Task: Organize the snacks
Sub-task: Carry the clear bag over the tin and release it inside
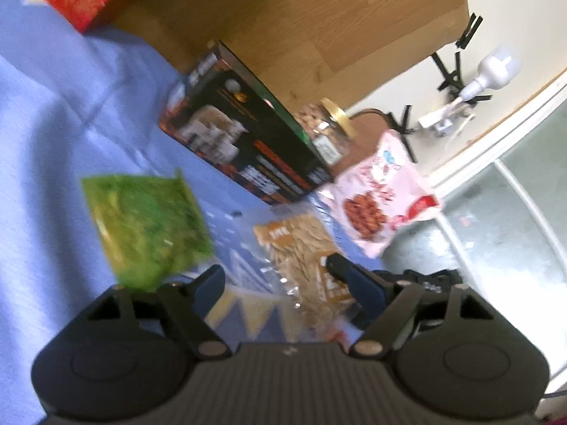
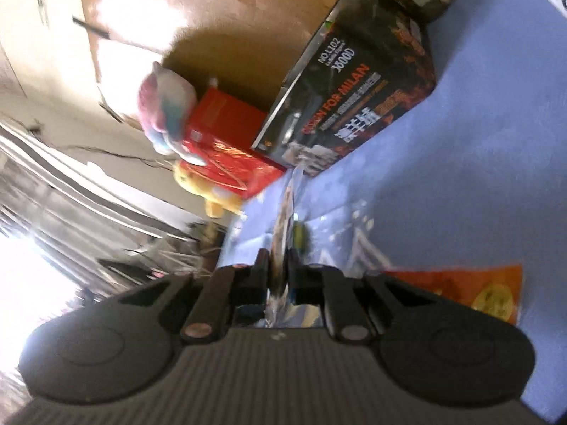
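Only right view – gripper (image 2: 278,265) pinching packet (image 2: 283,219).

Non-task items noted. Light blue cloth (image 1: 53,113) covers the bench beneath the gripper. Black printed carton (image 1: 244,141) lies ahead of the gripper, lettering blurred. Red box (image 2: 226,141) beyond it, against wood-grain panel (image 1: 301,17). Pastel plush toy (image 2: 166,106) and yellow plush (image 2: 209,191) beside the red box. White lamp (image 1: 492,71) far right.

black box (image 2: 358,106): "NO.L102" | "38000" | "FOR MILAN" in orange | remaining print unreadable
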